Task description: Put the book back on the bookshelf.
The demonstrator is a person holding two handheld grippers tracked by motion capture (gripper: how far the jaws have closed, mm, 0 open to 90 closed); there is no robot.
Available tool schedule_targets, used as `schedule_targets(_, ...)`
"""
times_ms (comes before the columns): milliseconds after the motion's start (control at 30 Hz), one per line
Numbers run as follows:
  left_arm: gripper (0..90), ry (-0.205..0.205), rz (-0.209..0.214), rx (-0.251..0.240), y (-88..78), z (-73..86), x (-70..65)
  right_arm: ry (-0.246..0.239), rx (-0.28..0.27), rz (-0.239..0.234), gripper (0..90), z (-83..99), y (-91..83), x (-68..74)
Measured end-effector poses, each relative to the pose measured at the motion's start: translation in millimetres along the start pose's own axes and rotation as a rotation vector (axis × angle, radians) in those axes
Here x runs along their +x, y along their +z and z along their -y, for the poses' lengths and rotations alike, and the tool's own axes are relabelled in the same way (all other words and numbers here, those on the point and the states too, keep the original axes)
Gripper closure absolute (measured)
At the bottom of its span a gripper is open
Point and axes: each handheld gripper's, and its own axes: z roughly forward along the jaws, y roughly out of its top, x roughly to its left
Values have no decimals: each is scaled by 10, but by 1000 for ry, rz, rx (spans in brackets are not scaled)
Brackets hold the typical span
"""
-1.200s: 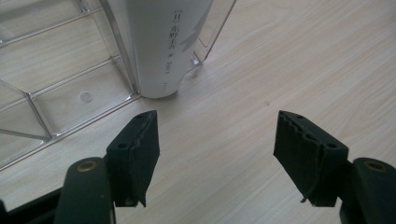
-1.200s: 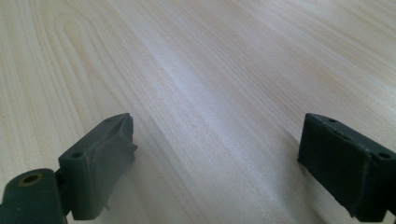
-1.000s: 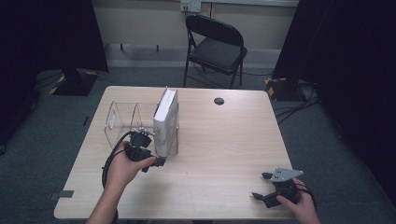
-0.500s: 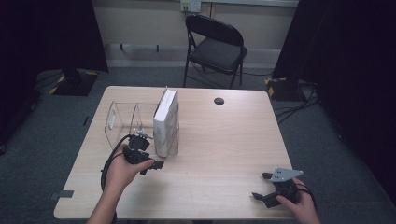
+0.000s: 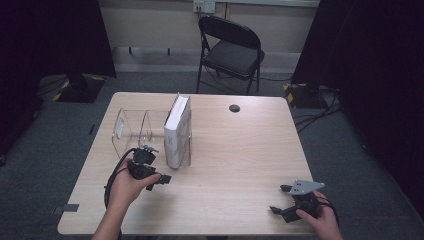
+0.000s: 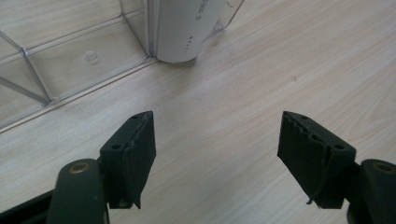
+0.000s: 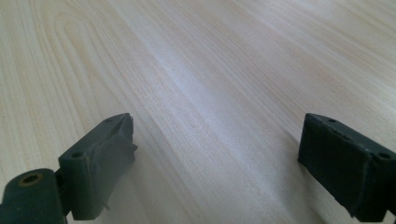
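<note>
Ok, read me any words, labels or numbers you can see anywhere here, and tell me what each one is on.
Nothing can be read in full.
White book, spine: small grey print, too blurred and cut off at the frame's edge to read.
Same book in the high view: faint marks on the spine, too small.
Clear acrylic rack: no lettering.
Table: no lettering.

The top edge of the left gripper view is cutting off the white book [image 6: 183, 29], leaving its spine lettering too partial to read. In the high view, the bottom edge is cropping both forearms, and the book is hiding part of the clear rack [image 5: 131, 131] behind it
</note>
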Motion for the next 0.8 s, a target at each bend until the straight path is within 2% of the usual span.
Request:
schedule_targets(200, 277, -18, -7, 4, 22, 60, 80, 0, 0, 0, 94, 0, 0, 0)
schedule_targets(800, 274, -28, -14, 17, 75, 207, 199, 0, 0, 0, 94, 0, 0, 0)
